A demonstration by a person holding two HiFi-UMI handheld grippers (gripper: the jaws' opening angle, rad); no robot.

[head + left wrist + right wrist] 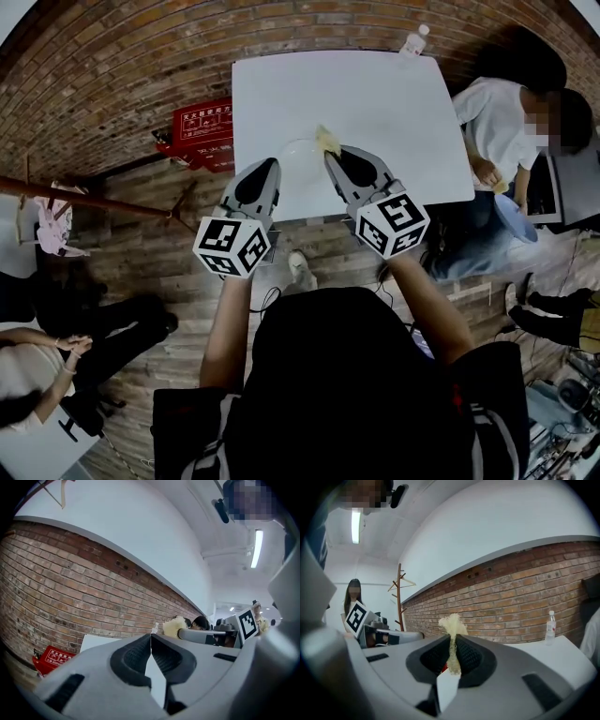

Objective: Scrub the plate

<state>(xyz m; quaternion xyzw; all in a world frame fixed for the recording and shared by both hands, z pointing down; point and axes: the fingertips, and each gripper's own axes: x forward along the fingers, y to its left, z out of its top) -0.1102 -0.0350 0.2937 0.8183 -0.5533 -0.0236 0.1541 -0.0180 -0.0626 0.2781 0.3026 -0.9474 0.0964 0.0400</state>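
Nearest in, the left gripper (274, 163) has its jaws pressed together on nothing I can see, tip at the plate's 8 o'clock. The right gripper (331, 154) pinches a yellow sponge (328, 141), which sticks forward and up at the plate's 1 o'clock. The white plate (298, 161) lies flat, face up and round, so no long axis, near the table's (375, 103) front edge. I'd say the scrubbing hasn't started yet.

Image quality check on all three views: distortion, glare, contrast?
Head view: heavy fisheye, the brick wall bows, and the white plate barely separates from the white table. Left gripper view: the ceiling light is blown out, corners go black. Right gripper view: the sponge is sharp against the wall, same dark corners.
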